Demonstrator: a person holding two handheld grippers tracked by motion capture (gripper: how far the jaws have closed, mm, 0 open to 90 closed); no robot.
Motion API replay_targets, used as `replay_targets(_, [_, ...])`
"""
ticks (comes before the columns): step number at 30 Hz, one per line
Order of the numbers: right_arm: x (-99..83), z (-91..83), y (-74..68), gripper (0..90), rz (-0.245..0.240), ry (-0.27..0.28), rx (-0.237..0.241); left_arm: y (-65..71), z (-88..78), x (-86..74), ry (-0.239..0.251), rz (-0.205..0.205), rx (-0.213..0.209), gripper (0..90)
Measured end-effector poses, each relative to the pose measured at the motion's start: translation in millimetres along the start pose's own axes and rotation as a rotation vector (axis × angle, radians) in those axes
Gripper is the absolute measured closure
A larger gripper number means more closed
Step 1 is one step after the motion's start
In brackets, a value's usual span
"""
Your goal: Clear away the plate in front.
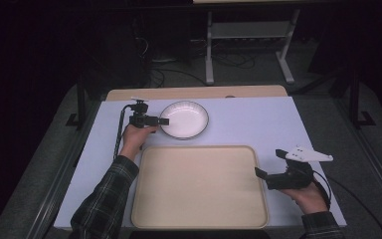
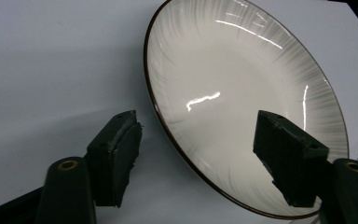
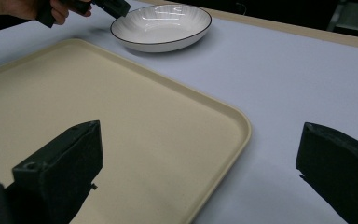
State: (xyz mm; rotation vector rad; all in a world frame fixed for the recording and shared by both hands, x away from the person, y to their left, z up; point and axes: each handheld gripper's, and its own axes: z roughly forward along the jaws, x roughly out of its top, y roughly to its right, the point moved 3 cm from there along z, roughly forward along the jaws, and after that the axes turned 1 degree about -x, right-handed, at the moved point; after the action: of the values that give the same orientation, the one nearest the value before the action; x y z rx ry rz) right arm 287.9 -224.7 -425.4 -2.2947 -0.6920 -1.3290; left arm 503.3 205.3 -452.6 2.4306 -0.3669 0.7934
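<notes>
Readable text: none that you can make out.
Plate [image 2: 242,93]: plain white between your left claw's jaws, no mark.
Tray [image 3: 98,116]: bare beige beside your right claw's jaws, no label or number.

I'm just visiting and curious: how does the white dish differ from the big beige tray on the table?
The dish is round, glossy white with a thin dark rim; the tray is rectangular with rounded corners, matte beige.
The dish is far smaller than the tray and lies behind it, farther from the person.
The left gripper, open, straddles the dish's rim; the right gripper, open too, sits at the tray's right edge.
Both are empty and rest flat on the white table.
</notes>
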Motion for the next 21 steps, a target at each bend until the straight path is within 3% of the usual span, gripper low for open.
replay_targets(13, [-0.1, 0.0, 0.0, 0.0, 0.003, 0.000, 0.000, 1.0, 8.5, -5.9, -0.045, -0.052, -0.020, 48.9])
replay_targets(21, [-0.1, 0.0, -0.1, 0.0, 0.002, 0.000, 0.001, 1.9, 12.2, -9.4, -0.068, -0.057, -0.014, 56.3])
